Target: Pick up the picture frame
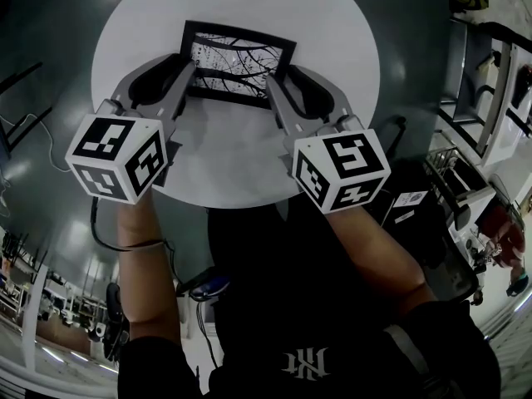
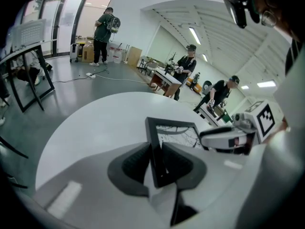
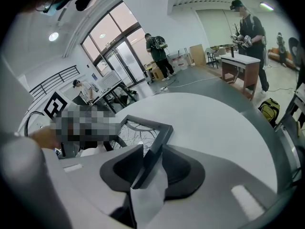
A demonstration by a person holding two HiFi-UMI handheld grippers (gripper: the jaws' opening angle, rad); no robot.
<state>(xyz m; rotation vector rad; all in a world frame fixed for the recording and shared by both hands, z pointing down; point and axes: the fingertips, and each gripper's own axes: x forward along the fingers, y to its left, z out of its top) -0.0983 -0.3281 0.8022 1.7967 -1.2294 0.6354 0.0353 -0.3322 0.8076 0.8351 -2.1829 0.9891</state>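
**Both tongs clamped on the frame, lift yet to come**

The picture frame (image 1: 239,61), black-edged with a branching pattern under the glass, lay on the round white table (image 1: 241,165) in the upper middle of the head view. It looked to be resting flat on the tabletop, with no gap visible beneath it.

The left gripper (image 1: 189,73) reached in from the lower left and had its jaws closed on the frame's left rail. In the left gripper view the dark rail (image 2: 153,149) ran straight up between the two pads, and both pressed against it. The right gripper (image 1: 274,83) came in from the lower right and gripped the opposite rail in the same way. In the right gripper view the frame's edge (image 3: 157,144) slanted up out of the jaws, pinched from both sides. Neither pair of jaws showed daylight beside the rail.

By my reading, the grasp step was finished or all but finished, and the frame had not yet left the table. The next move would call for raising both hands together at an even pace. The two grips would need to stay level, so the frame neither twisted between them nor slipped from the narrow rails.
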